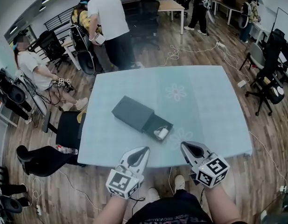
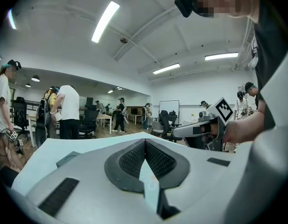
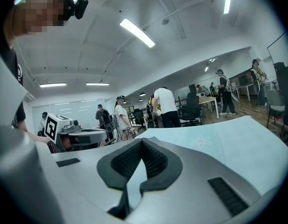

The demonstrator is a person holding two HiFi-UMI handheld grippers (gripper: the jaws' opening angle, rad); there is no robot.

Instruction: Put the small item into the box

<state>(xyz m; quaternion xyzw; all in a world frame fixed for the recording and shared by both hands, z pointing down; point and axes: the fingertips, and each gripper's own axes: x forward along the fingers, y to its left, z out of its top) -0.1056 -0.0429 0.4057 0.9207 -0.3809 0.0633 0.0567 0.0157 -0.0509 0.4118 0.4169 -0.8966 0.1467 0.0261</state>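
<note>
The item point(image 1: 161, 134) is small, white and lies in the near right corner of the tray point(image 1: 157, 123) that is slid out of the dark box point(image 1: 132, 112). It is too small to tell what kind of thing it is, and how it rests against the tray wall cannot be made out. Only the head view shows it. The box lies slantwise in the middle of the table point(image 1: 209, 106), with its open end towards the person.

The left gripper point(image 1: 144, 149) and the right gripper point(image 1: 185, 146) are held side by side over the near table edge, short of the box and touching nothing. The head view sees them from above, so the gap at their tips is hard to read there.

The left gripper view settles it: the left gripper point(image 2: 145, 141) has its jaws pressed together at the tips, with nothing between them. Its body hides most of the table point(image 2: 45, 153), and only a dark corner of the box point(image 2: 69, 158) shows at the left. The right gripper point(image 2: 204, 127) shows from the side.

In the right gripper view the right gripper point(image 3: 142, 140) also has its jaws pressed together on nothing. This view shows a flower point(image 3: 202, 141) printed on the table point(image 3: 246, 148) and the left gripper point(image 3: 73, 135), but not the box.
</note>
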